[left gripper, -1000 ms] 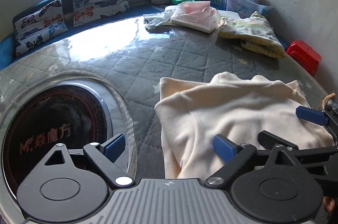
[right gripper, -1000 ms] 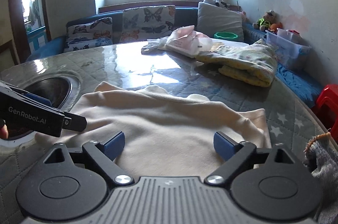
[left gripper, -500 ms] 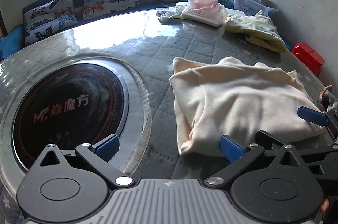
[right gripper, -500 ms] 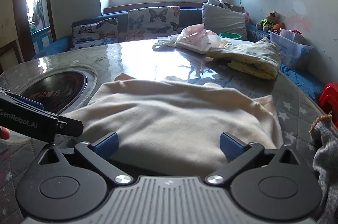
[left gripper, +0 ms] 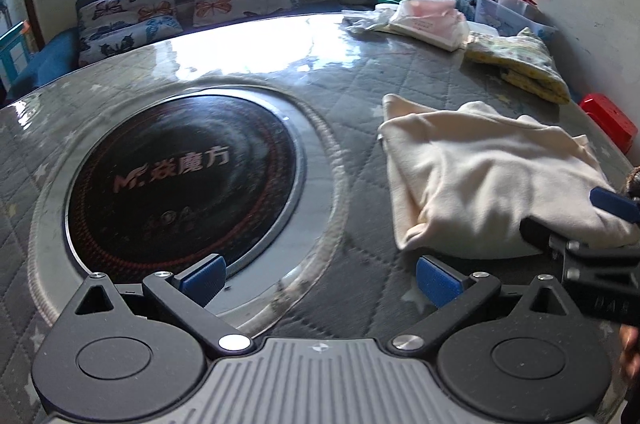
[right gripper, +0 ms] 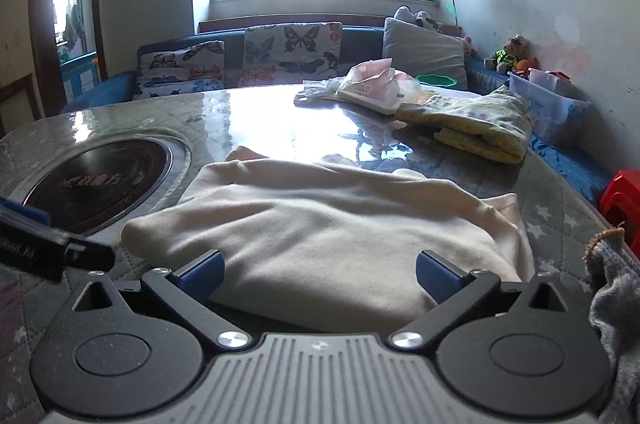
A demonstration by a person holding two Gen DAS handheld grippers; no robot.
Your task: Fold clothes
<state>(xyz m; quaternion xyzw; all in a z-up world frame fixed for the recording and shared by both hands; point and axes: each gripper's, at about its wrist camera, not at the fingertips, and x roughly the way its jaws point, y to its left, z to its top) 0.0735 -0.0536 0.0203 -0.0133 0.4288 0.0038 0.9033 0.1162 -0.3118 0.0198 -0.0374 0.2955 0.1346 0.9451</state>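
Cream garment: folded, lying flat on the table, just right of the round hob set into the tabletop.

Left gripper: fingers spread wide, holding nothing; it hangs over the hob's near rim, the garment off beyond its right fingertip and not between the pads.

Right gripper: fingers spread wide, grasping nothing; the garment's near fold lies between and just ahead of the blue pads. Whether the pads touch the cloth is hard to tell, the edge being hidden under the gripper body.

Yellow bundle: on the table, well beyond the garment from the hob, to the right.

Pink packet: far side of the table, also well past the hob.

Grey cloth: at the table's right edge, near the garment.
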